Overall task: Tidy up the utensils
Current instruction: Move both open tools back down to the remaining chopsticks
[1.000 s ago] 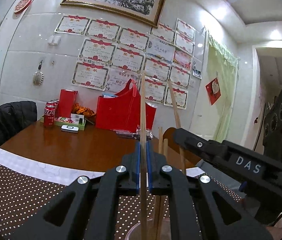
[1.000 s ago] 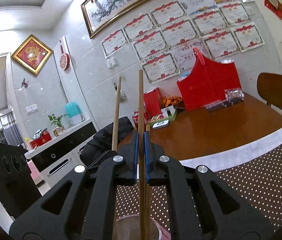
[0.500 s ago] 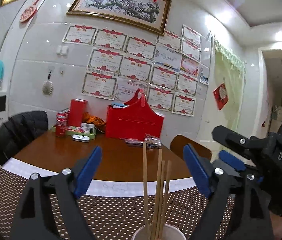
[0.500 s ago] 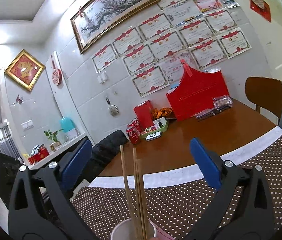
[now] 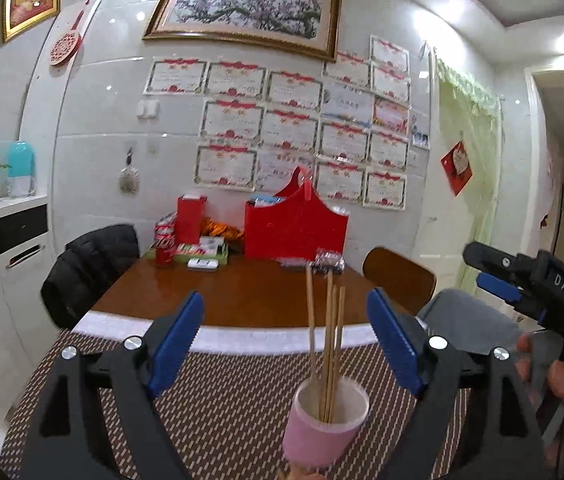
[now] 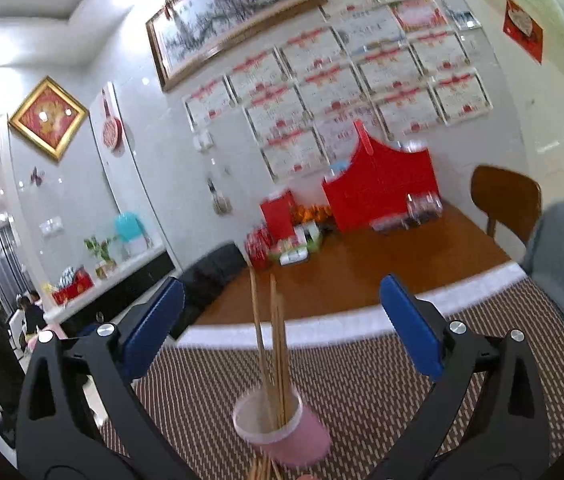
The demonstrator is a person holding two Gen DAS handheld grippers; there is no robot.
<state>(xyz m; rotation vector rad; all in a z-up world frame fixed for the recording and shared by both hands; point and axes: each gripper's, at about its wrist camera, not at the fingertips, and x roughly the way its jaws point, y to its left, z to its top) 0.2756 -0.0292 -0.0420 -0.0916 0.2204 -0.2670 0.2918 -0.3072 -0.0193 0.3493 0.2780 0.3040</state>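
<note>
Wooden chopsticks (image 5: 328, 344), thin and pale, stood upright in the pink round cup (image 5: 324, 426) on the brown dotted mat (image 5: 221, 392) of the desk. A second earlier both tongs pinched one; now the left tongs (image 5: 286, 344) and right tongs (image 6: 282, 324) were wide open, so this placing seemed finished.

The chopsticks (image 5: 328, 344) are seen as pale, matt wood, standing in a pink cup (image 5: 324, 428) of smooth, matt plastic with a white inside. The placemat (image 5: 225, 412) is shown as a rough brown-and-white weave. The table (image 5: 249, 292) is finished in glossy, reflective brown wood. The left gripper (image 5: 284, 342) is made of matt black plastic with blue pads (image 5: 173, 344) and shiny metal screws.
</note>
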